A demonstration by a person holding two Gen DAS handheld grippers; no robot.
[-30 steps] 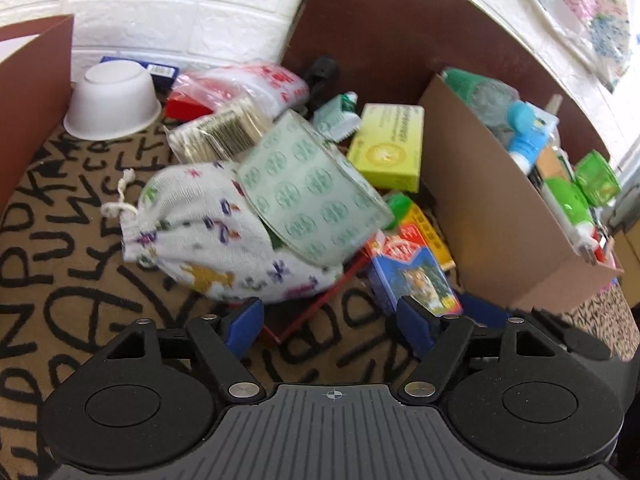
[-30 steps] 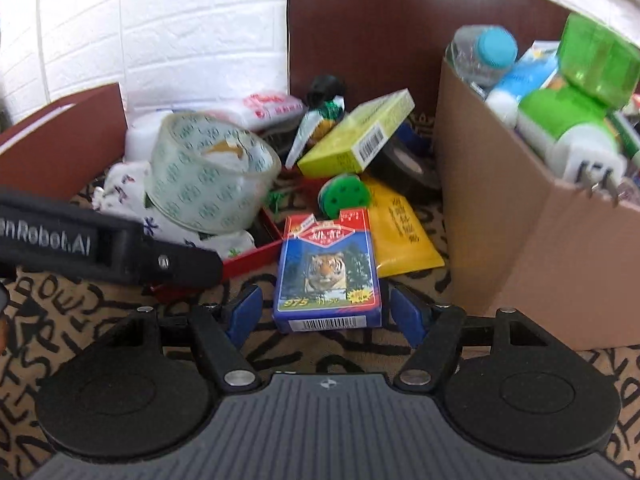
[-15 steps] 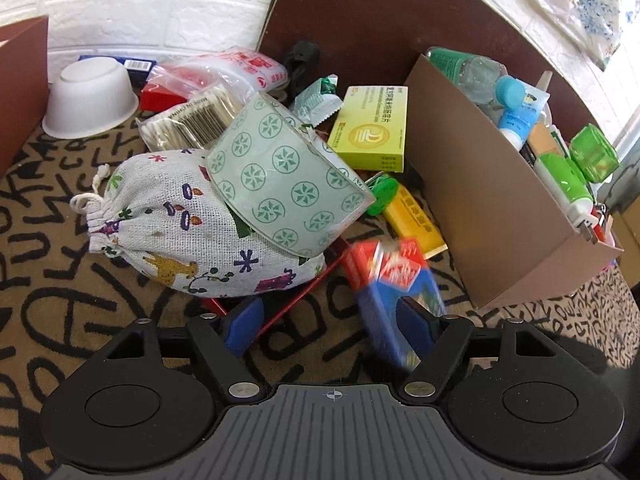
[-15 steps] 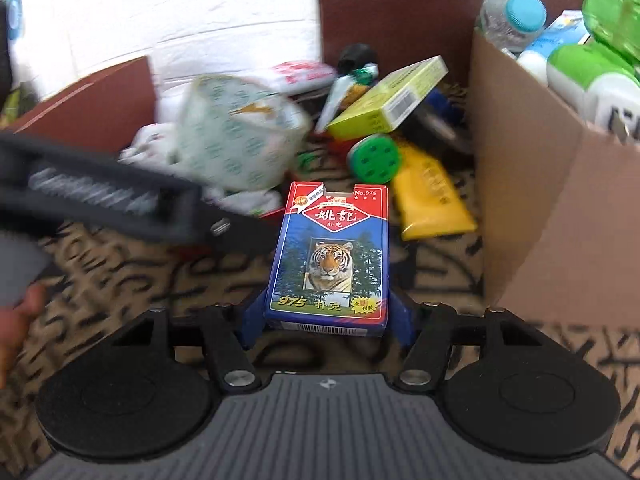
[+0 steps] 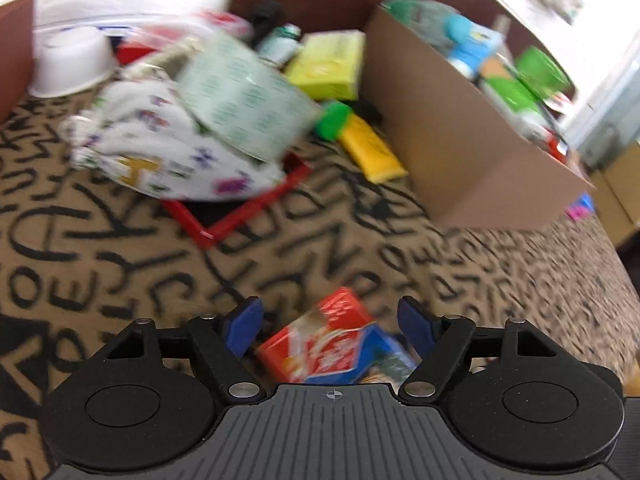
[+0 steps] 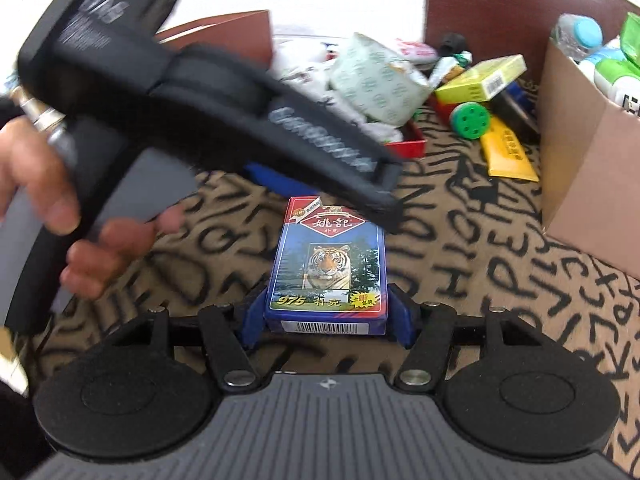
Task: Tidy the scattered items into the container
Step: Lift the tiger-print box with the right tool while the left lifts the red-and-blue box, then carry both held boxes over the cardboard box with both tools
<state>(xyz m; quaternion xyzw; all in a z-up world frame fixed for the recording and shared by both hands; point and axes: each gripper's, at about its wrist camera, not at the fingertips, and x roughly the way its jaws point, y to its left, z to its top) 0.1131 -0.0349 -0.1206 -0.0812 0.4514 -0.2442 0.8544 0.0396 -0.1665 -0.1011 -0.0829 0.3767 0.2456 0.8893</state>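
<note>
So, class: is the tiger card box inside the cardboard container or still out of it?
Out. The card box sits clamped in the right gripper above the patterned cloth, apart from the cardboard container.

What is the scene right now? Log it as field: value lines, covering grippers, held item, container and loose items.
right gripper: shut on card box
left gripper: open, holds nothing
container: cardboard box, already holding bottles
loose items: tape roll, cloth pouch, yellow box, white bowl
surface: letter-print cloth
</note>
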